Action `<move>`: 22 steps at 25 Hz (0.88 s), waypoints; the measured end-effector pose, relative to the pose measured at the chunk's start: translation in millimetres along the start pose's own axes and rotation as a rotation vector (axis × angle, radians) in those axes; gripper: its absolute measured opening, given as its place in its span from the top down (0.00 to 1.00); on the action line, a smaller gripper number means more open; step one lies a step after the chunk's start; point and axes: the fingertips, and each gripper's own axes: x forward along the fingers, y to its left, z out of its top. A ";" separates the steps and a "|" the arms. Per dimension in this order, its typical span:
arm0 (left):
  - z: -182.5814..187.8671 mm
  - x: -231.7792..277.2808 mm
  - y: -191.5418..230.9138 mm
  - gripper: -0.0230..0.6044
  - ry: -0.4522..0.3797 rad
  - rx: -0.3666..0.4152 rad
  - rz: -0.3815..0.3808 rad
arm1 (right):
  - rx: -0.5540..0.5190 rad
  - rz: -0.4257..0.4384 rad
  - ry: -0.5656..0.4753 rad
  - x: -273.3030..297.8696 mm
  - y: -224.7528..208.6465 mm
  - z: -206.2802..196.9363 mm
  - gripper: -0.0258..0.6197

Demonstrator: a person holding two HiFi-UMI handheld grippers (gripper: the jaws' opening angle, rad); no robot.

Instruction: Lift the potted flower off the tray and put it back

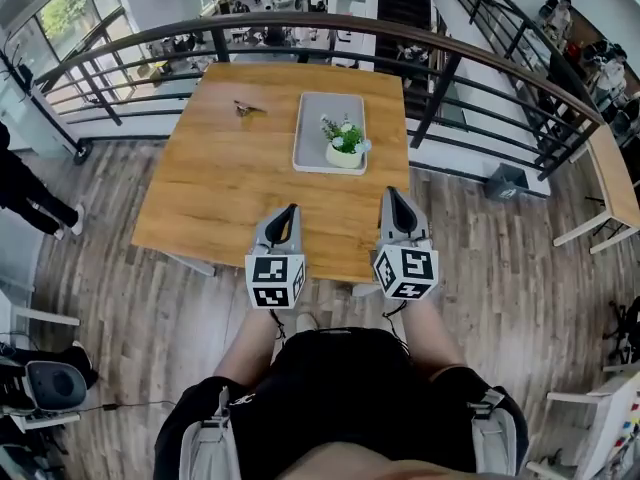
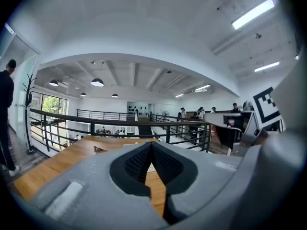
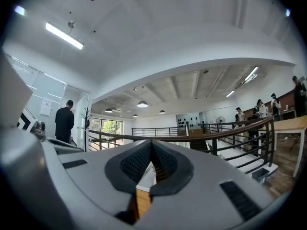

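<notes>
- I see a wooden floor [image 1: 520, 268] all around, with a dark railing [image 1: 480, 63] curving past the far side of the counter.
- The wooden counter [image 1: 230, 178] stands in the middle of the head view, its near edge just ahead of both tools.
- A person in dark clothes [image 1: 25, 193] stands at the far left, well apart from the counter.
- The grey tray [image 1: 315, 118] lies flat on the far right part of the counter, its long side running near to far.
- My left tool [image 1: 293, 209] hangs over the counter's near edge, left of centre. In the left gripper view [image 2: 151, 143] its dark pads meet at the tips, with nothing between them.
- My right tool [image 1: 391, 193] hangs beside it to the right, over the counter's near right corner. The right gripper view [image 3: 151, 143] shows its jaws together and empty.
- The potted flower [image 1: 345, 145] stands upright in the tray's near right part, a pale pot with green leaves and white blooms, well ahead of both tools.
- A small dark thing [image 1: 248, 109] lies on the counter left of the tray; I cannot tell what it is.
</notes>
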 end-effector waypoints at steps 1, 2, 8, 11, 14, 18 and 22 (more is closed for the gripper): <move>-0.3 7.0 3.2 0.94 0.006 -0.002 0.000 | 0.002 -0.002 0.005 5.9 -2.1 -2.1 0.96; -0.6 13.9 5.0 0.94 0.014 -0.004 -0.001 | 0.002 -0.001 0.008 11.9 -4.7 -3.9 0.96; 1.9 40.7 8.9 0.94 -0.007 0.004 0.045 | 0.004 0.032 -0.007 46.3 -25.2 -7.8 0.96; 6.8 52.4 9.7 0.94 0.000 -0.017 0.071 | -0.005 0.073 -0.030 57.5 -33.9 2.3 0.96; 17.3 59.7 -0.2 0.94 -0.010 0.004 0.079 | -0.022 0.093 -0.041 66.4 -48.9 9.4 0.96; 22.9 70.3 -2.3 0.94 -0.019 0.021 0.096 | -0.027 0.174 -0.071 85.7 -54.0 13.0 0.96; 20.2 81.3 3.9 0.94 -0.009 0.024 0.112 | -0.025 0.316 -0.138 106.4 -48.9 17.7 0.89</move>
